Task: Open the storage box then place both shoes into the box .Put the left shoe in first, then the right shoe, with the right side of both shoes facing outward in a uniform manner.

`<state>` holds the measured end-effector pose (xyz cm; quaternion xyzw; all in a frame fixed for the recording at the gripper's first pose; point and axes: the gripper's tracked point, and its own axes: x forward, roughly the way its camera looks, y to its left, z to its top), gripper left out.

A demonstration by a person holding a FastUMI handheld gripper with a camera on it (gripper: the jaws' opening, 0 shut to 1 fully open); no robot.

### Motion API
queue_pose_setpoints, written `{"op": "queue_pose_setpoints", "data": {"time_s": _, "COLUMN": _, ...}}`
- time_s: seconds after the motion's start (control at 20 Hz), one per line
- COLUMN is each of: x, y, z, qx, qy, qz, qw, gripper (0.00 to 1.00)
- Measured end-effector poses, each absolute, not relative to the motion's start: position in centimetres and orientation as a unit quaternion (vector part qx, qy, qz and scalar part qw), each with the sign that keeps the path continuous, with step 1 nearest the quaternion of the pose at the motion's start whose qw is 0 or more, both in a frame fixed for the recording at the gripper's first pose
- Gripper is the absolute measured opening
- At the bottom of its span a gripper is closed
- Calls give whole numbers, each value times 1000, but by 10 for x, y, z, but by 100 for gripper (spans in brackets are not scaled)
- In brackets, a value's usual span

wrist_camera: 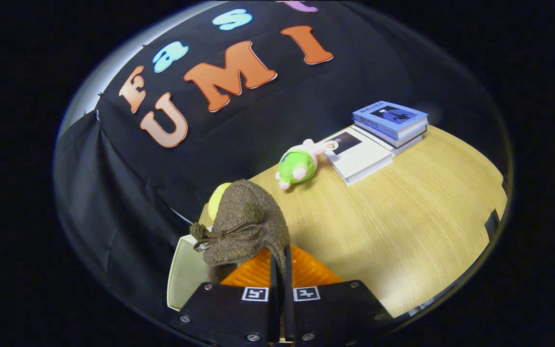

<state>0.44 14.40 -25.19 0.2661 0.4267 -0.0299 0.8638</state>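
Claw (pixel 281 270) clenched on brown shoe's (pixel 246 224) heel edge; shoe upright, toe far, above white box (pixel 183 274) at bench's (pixel 403 226) near-left corner.

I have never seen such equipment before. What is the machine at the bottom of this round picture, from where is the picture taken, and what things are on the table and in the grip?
The picture comes from a small wide-angle camera mounted on a hand-held gripper, a tool with two fingers that a person carries. The camera looks forward along the fingers, so they appear at the bottom, and the wide lens bends the scene into a round shape. The fingers are closed on the edge of a brown fuzzy shoe with a small bow, holding it up above a pale storage box. Beyond them lies a wooden table. On it rest a green and pink plush toy, an open book and a stack of closed books. Something yellow peeks out behind the shoe; I cannot tell what it is.
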Motion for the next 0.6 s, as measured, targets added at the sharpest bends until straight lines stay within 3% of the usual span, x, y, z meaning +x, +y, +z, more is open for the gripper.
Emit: {"op": "queue_pose_setpoints", "data": {"time_s": 0.6, "x": 18, "y": 263, "z": -246, "qx": 250, "qy": 444, "qz": 38, "qw": 860, "gripper": 4}}
